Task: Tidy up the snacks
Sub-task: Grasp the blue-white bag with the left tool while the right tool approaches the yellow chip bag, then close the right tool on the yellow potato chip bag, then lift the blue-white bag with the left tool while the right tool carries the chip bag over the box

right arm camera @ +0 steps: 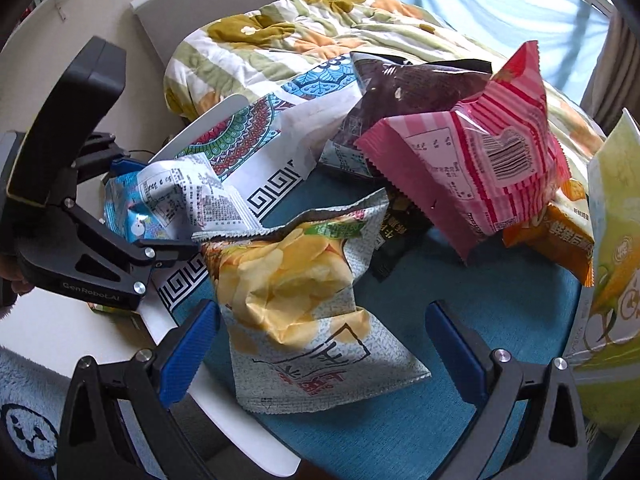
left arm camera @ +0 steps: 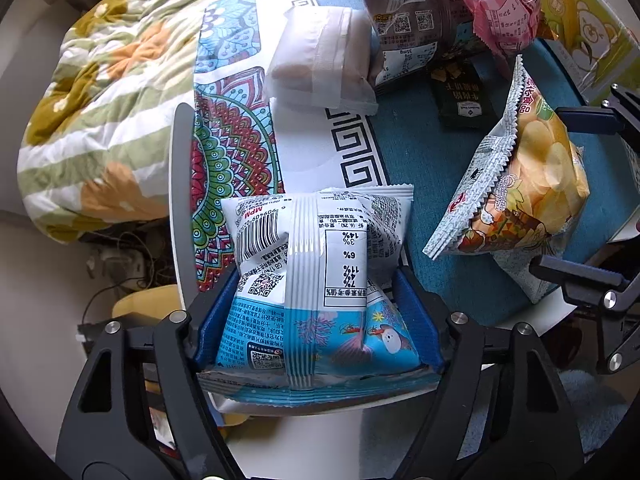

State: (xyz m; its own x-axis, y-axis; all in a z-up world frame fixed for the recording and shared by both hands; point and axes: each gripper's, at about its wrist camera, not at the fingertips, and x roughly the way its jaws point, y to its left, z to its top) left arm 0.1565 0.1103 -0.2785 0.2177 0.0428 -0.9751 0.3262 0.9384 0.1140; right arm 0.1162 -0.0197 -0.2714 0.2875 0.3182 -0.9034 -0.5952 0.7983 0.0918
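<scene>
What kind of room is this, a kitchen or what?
Probably a bedroom: a rumpled floral quilt lies on a bed behind the white table, and a pale blue window curtain hangs beyond it.

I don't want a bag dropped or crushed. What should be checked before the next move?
1. Left gripper shut on the blue and white snack bag: ok.
2. That bag gripped evenly, not crushed: cannot tell.
3. Right gripper open: ok.
4. Chip bag lying between its fingers: ok.
5. Pink bag clear of the right gripper: ok.
6. Free spot on the table for the held bag: cannot tell.
</scene>
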